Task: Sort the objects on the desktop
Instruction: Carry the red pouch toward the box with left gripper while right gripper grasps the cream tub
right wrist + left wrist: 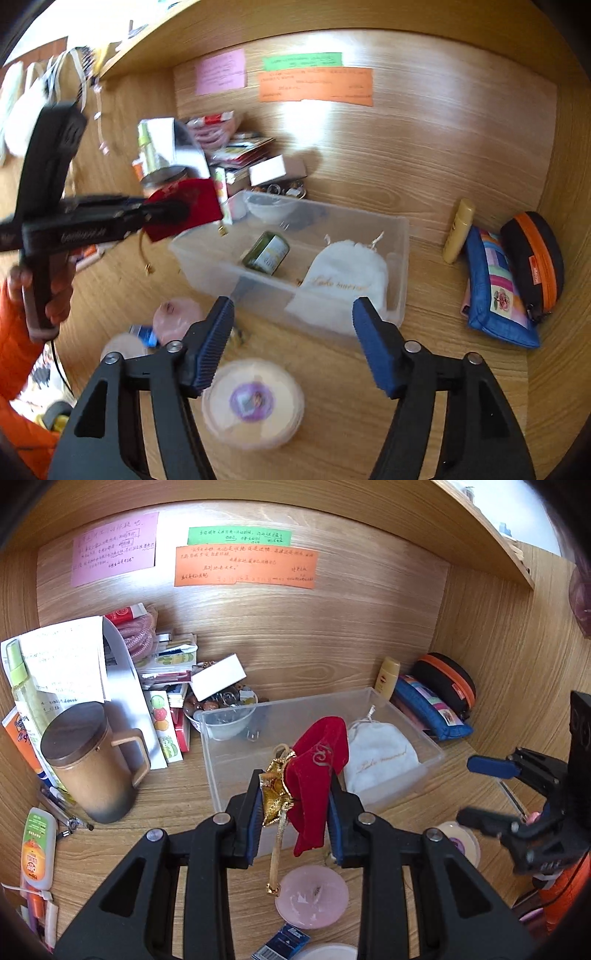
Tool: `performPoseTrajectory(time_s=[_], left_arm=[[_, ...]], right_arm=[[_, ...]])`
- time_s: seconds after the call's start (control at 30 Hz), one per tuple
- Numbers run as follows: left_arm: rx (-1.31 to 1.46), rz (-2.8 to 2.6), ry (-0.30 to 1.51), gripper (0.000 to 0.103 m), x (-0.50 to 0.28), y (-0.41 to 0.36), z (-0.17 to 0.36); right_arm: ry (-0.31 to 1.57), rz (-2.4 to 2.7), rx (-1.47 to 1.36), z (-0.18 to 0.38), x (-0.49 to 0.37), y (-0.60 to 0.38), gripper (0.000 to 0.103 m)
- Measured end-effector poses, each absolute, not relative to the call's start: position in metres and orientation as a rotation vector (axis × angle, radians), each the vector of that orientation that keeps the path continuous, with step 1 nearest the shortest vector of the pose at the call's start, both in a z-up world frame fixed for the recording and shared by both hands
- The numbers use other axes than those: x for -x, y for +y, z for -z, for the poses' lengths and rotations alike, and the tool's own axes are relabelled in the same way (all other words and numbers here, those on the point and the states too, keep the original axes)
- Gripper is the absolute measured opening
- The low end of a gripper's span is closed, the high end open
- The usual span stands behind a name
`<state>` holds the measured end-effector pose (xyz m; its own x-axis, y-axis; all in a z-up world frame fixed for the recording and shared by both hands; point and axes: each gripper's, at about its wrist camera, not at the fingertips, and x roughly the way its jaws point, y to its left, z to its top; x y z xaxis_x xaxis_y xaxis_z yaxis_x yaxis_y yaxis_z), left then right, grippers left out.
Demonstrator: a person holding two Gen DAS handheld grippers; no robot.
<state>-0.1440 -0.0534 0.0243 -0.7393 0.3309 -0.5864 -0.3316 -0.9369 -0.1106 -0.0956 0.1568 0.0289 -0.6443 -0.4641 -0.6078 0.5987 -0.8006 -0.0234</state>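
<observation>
On the desk [177, 834], inside a wooden alcove, a clear bin [428, 751] sits near the middle and seems to be the collecting place for the sort. It already holds a white pouch [376, 760], and the right wrist view shows a small green jar [266, 253] lying on its side in it as well. Clutter is pushed to the edges: a brown mug [88, 760] with papers and boxes at the left, a blue pouch [495, 288] and a black case [535, 254] against the right wall. That leaves the front of the desk free for the loose pieces not yet sorted, among them a pink dish [312, 895] and a round cream tin [253, 404].

The left gripper [295, 812] is clenched on a red pouch [317, 771], pressing it between the blue pads together with its gold lining, while a gold cord dangles below. It holds the pouch lifted just in front of the bin's near wall, so my guess is that the pouch goes in beside the white one.

The right gripper [293, 339] is released, its jaws standing about half spread with nothing between them. It hangs over the cream tin, near the bin's front wall, touching nothing that I can see; the tin looks like its likely next pick.
</observation>
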Motion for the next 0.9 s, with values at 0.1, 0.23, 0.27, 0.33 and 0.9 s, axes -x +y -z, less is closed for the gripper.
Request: performPoseTrajectory(time_s=[0.1,0.23,0.27,0.33,0.9], left_arm=[[0.895,-2.631,0.021,0.030,0.135,-0.048,-0.022],[0.894,-2.626,0.030,0.030,0.123,-0.043,-0.019],[0.896,-2.623,0.035,0.030,0.120,-0.041,-0.018],[0.901,-2.618,0.043,0.030,0.116,-0.039,-0.015],[0.948,-2.569,0.065,0.030,0.107,-0.026,0.002]], right_arm=[[0.323,2.382,-0.837,-0.016,0.085,0.154,0.066],[0.319,2.385,-0.881,-0.002,0.083,0.160,0.077],[0.305,2.373,-0.898,0.001,0.084,0.162,0.077],[0.250,2.354,-0.915,0.005,0.085,0.168,0.082],[0.238,2.311,-1.062,0.037,0.097,0.148,0.065]])
